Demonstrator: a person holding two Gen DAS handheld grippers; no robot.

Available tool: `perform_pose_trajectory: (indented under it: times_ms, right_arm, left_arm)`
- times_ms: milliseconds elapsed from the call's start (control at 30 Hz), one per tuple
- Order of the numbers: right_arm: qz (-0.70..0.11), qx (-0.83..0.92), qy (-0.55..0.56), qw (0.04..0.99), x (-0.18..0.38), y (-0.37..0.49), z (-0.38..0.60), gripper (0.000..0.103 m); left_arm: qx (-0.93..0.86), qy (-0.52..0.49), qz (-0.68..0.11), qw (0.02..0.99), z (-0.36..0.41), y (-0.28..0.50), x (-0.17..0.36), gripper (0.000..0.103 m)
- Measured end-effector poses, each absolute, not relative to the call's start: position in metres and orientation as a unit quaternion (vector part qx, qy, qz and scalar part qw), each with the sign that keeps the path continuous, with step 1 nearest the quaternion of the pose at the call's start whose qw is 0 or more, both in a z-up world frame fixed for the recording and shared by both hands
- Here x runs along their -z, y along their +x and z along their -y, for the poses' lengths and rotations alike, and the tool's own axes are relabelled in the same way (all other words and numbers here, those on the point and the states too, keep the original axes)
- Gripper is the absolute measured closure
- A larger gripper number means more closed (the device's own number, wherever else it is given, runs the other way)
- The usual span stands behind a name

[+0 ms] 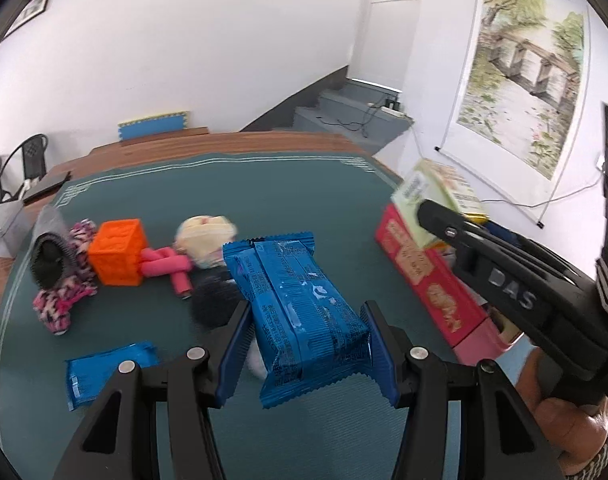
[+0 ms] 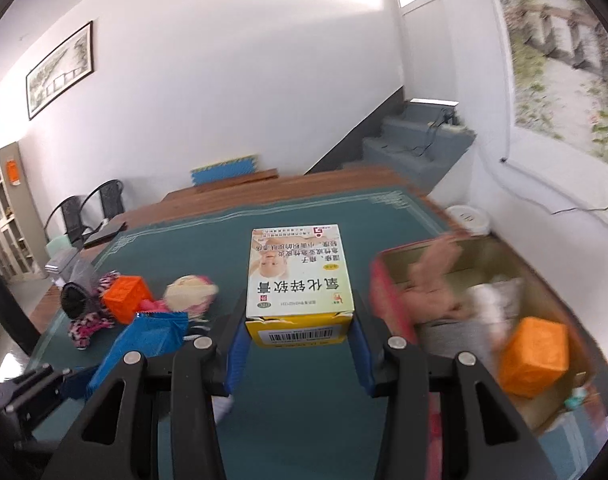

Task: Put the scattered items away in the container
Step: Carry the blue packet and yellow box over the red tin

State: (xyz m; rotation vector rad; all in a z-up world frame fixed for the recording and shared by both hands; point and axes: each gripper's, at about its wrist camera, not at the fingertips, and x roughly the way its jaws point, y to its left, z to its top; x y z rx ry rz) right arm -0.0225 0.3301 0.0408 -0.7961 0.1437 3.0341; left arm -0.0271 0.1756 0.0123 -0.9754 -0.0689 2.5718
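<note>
Medicine box (image 2: 299, 280) — in right gripper (image 2: 299, 344)

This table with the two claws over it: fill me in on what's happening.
A person is tidying a green mat with a handheld claw in each hand. The left claw is shut on a crinkly blue snack packet; the right claw is shut on a yellow-and-white cardboard medicine box. The red open container at the right already holds an orange plastic cube. Another orange cube, soft toys and a flat blue packet lie loose.
</note>
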Motion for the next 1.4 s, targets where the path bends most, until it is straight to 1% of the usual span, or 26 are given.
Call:
perform_pose_trajectory:
  times_ms: [167,333,600,833,1100,1167,1200,1233,1367,1400]
  right_arm:
    - [-0.03,-0.967,-0.245,0.061,-0.043,-0.012,-0.38,0.055]
    - [-0.034,-0.955,-0.279,0.092,-0.039,-0.028,-0.429,0.055]
    - [-0.056,-0.943,-0.313,0.098,-0.031,-0.048,-0.474,0.055]
    - [-0.066,-0.935,-0.341,0.074,-0.027,-0.076,-0.488,0.055]
    - [-0.092,-0.93,-0.348,0.077,-0.021,-0.091,-0.506,0.054]
    - [-0.096,-0.931,-0.342,0.086,-0.023,-0.087,-0.509,0.045]
    - [-0.099,-0.932,-0.338,0.091,-0.023,-0.085,-0.511,0.037]
    - [-0.106,-0.932,-0.333,0.094,-0.024,-0.083,-0.514,0.032]
    - [-0.132,-0.935,-0.312,0.107,-0.029,-0.072,-0.523,0.032]
    - [-0.135,-0.936,-0.307,0.109,-0.031,-0.07,-0.524,0.032]
  left_arm:
    - [-0.912,-0.344,0.019,0.221,-0.205,-0.029,-0.019,0.047]
    - [-0.905,-0.344,0.017,0.248,-0.238,-0.031,-0.023,0.047]
    - [-0.896,-0.344,0.012,0.282,-0.287,-0.051,-0.032,0.047]
    - [-0.888,-0.344,0.008,0.303,-0.328,-0.081,-0.038,0.047]
    - [-0.884,-0.349,-0.001,0.31,-0.358,-0.117,-0.02,0.047]
    - [-0.882,-0.35,-0.001,0.314,-0.361,-0.122,-0.016,0.047]
    - [-0.882,-0.35,-0.001,0.316,-0.362,-0.125,-0.014,0.047]
    - [-0.881,-0.35,-0.003,0.317,-0.363,-0.126,-0.013,0.047]
    - [-0.877,-0.355,-0.001,0.323,-0.363,-0.13,-0.01,0.043]
    - [-0.876,-0.357,0.001,0.325,-0.363,-0.131,-0.01,0.041]
